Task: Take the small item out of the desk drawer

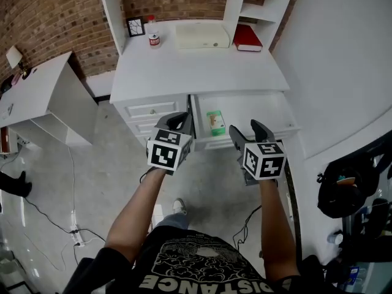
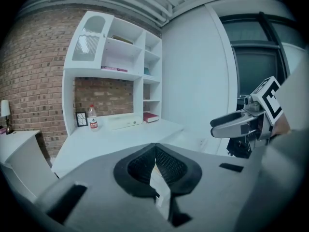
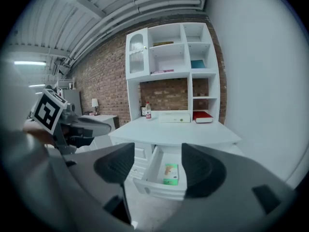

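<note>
**Drawer open, box exposed, right gripper ready**

The drawer (image 1: 277,112) under the white surface (image 1: 196,66) stands pulled out, so the small green box (image 1: 215,122) lies exposed by its left wall. The right gripper (image 1: 247,129) has its fingers spread and frames the box, probably for the reach. The left gripper (image 1: 179,120), at 9 o'clock of the box, has its fingers pressed together on nothing. In the head view the long axis of the box runs from 12 to 6 o'clock, along the drawer's depth.

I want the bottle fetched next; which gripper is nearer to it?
Left. The left gripper is in front of the bottle, by the closed drawers; the right gripper is farther right, before the open drawer.
</note>
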Demonstrator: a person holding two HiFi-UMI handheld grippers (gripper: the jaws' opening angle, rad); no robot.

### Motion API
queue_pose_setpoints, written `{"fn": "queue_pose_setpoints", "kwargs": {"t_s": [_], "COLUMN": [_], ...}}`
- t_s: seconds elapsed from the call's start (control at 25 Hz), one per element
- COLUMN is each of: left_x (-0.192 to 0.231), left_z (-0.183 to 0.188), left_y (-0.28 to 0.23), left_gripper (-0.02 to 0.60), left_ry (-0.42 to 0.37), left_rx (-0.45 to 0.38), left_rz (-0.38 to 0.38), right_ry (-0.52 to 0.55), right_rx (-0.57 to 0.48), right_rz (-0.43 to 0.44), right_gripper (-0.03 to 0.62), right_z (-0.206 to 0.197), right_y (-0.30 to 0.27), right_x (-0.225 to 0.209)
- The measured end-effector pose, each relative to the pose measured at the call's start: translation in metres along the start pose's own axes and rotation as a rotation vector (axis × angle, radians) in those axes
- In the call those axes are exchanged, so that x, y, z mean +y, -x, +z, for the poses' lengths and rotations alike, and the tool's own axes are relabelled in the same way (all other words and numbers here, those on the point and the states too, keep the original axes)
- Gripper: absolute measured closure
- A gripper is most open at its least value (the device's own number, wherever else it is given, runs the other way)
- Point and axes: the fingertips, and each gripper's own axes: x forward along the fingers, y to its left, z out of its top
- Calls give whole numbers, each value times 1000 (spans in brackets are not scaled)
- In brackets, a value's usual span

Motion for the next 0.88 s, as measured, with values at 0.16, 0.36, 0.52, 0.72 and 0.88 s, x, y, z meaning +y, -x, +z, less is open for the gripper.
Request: {"fn": "queue_pose_setpoints", "kwargs": {"t_s": [0.16, 0.36, 0.52, 0.72, 0.88], "left_x": [14, 36, 54, 73, 82], "left_z": [-1, -6, -12, -19, -27], "left_y": [-14, -32, -46, -59, -70], "left_gripper": [574, 574, 574, 574, 574], "left_ry": [18, 37, 49, 57, 76], "left_rx": [-8, 13, 29, 32, 43], "left_rz": [-21, -40, -56, -74, -86], "right_ry": [-9, -7, -7, -45, -30], "right_rx": [41, 104, 173, 256, 326], "right_rz": [5, 2, 11, 10, 21], "right_gripper": [261, 216, 202, 175, 175], "right_z": [-5, -9, -14, -26, -36], "right_y": [-23, -52, -78, -112, -130], "right_x": [1, 1, 2, 8, 9]}}
